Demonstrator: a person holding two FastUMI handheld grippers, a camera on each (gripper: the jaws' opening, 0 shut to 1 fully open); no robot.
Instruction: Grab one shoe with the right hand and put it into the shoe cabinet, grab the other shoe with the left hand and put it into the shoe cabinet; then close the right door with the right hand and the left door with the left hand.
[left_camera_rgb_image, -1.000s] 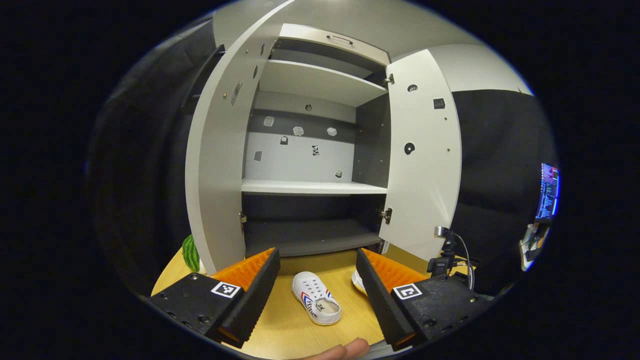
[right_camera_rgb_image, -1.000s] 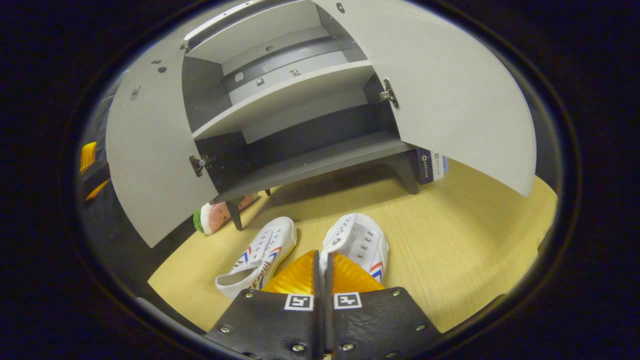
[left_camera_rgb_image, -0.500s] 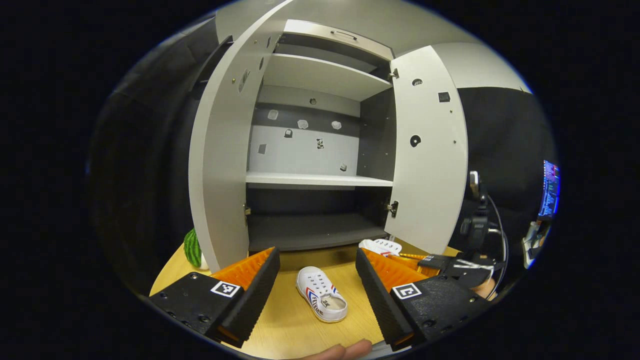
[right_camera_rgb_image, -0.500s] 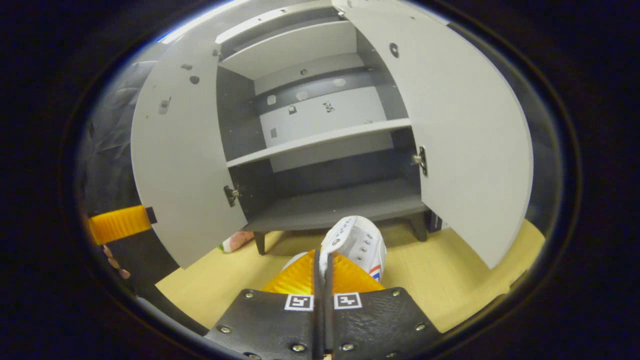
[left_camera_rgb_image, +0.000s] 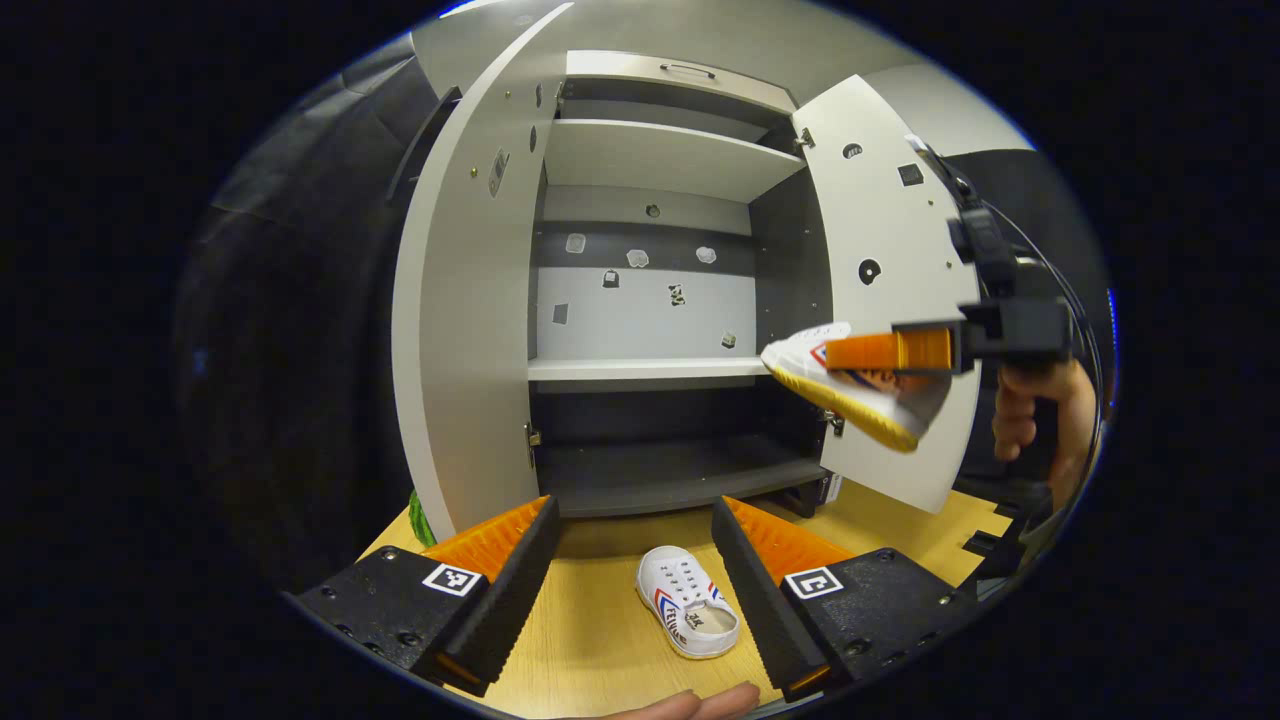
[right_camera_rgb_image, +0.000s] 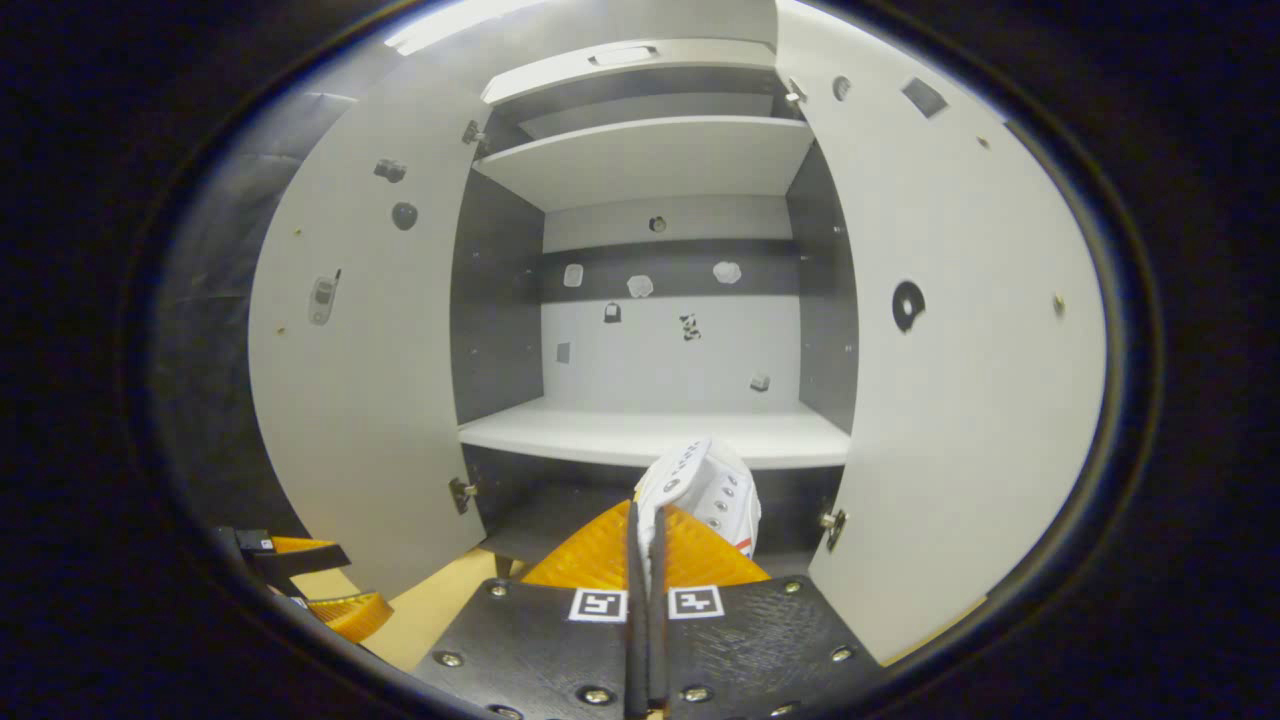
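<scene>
The right tool (right_camera_rgb_image: 645, 520) is clamped on a white shoe (right_camera_rgb_image: 705, 485), its two fingers pressed together on the shoe's edge, and the toe points ahead toward the cabinet (right_camera_rgb_image: 650, 300). In the left gripper view the same tool (left_camera_rgb_image: 880, 350) shows held up in the air by a hand (left_camera_rgb_image: 1040, 410), with the held shoe (left_camera_rgb_image: 850, 385) tilted, its yellow sole facing down, in front of the inner face of the right door (left_camera_rgb_image: 890, 300) and level with the middle shelf (left_camera_rgb_image: 640, 368). The left tool (left_camera_rgb_image: 635, 545) is open, its fingers well apart and holding nothing, low over the wooden floor (left_camera_rgb_image: 590, 640). The other shoe (left_camera_rgb_image: 688, 615) lies on that floor between the left tool's fingers as seen, nearer the right finger, toe toward the cabinet, touching neither finger as far as can be told. The cabinet stands with both doors swung wide; the left door (left_camera_rgb_image: 470, 300) is open to the left. Inside, the middle shelf, the dark bottom shelf (left_camera_rgb_image: 670, 470) and the upper shelf (left_camera_rgb_image: 660, 155) carry no shoe. Small stickers dot the back panel (left_camera_rgb_image: 640, 300). In the right gripper view the middle shelf (right_camera_rgb_image: 650, 435) lies just beyond the held shoe's toe, and the left tool (right_camera_rgb_image: 320, 590) shows at the lower left. A green striped thing (left_camera_rgb_image: 418, 515), mostly hidden, sits by the left door's foot.
</scene>
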